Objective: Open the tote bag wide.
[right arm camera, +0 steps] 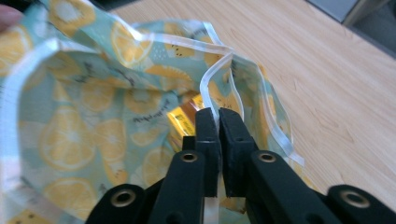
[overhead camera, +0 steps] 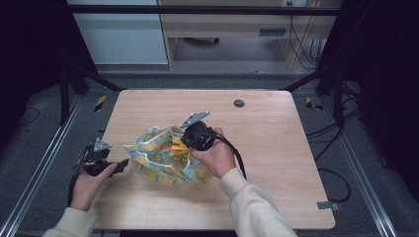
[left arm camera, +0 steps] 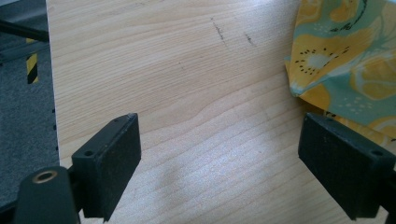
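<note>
Black jaws of the right gripper [right arm camera: 218,122] are pinching the white-edged rim of the lemon-print bag [right arm camera: 84,135], closed on it with the hem sandwiched between the pads. Bag mouth is gaping just beyond and to the left of those jaws, and a yellow packet [right arm camera: 183,117] is sitting inside, right ahead of the fingertips. In the high view the right gripper [overhead camera: 191,138] is sitting over the bag's [overhead camera: 158,159] upper middle, with the right hand [overhead camera: 215,155] wrapped round it.

Left gripper [left arm camera: 219,154] is hovering with jaws spread wide, nothing between them, bare wooden table [left arm camera: 187,79] ahead and the bag's near corner [left arm camera: 345,56] lying just past its right-hand jaw, not touching. In the high view the left gripper [overhead camera: 121,163] is waiting just beside the bag's left tip.

Step in hand, as I judge it: holding one side of the bag mouth to open it or to get at the contents. Next move is probably calling for the left gripper to be closing in on the opposite rim and pinching it, then both pulling apart. Thin slippery fabric, so the pinch needs to be landing on the hem, not loose cloth.
</note>
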